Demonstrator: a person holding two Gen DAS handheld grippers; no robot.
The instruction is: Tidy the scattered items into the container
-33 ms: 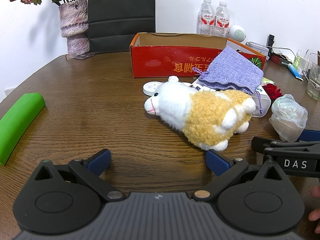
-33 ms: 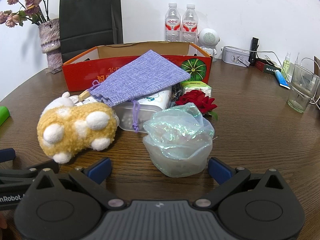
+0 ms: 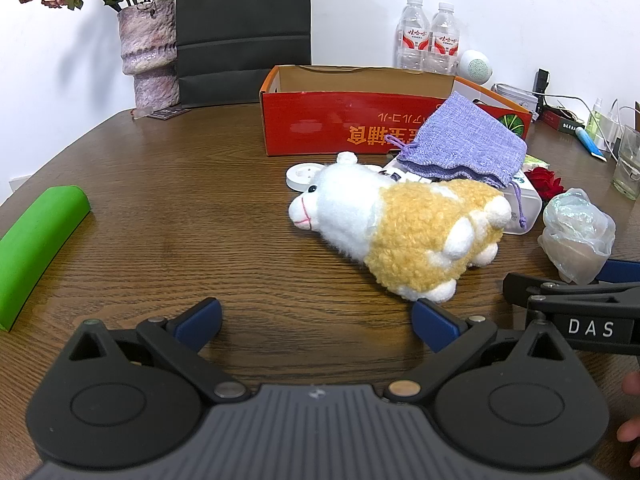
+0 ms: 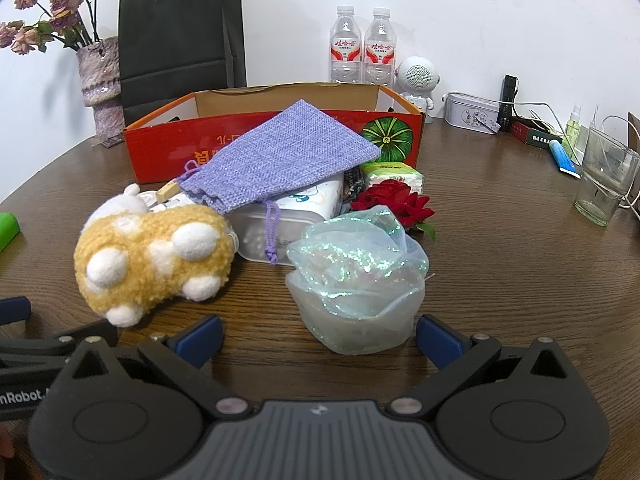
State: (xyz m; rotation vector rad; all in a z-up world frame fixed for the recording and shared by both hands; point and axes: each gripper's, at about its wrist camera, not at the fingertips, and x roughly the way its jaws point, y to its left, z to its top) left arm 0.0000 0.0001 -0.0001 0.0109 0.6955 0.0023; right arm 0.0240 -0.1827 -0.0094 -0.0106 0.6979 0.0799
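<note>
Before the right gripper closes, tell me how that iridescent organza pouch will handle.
The organza pouch looks thin and crumpled, so it will probably collapse between the right gripper's open jaws. Probably light; its glossy fabric may slip.

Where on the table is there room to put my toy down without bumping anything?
The widest bare patch of wood lies between the green foam block and the plush sheep, in front of the red box. Another lies between the shiny gauze bag and the glass. It is crowded around the purple pouch, plastic tub and rose.
</note>
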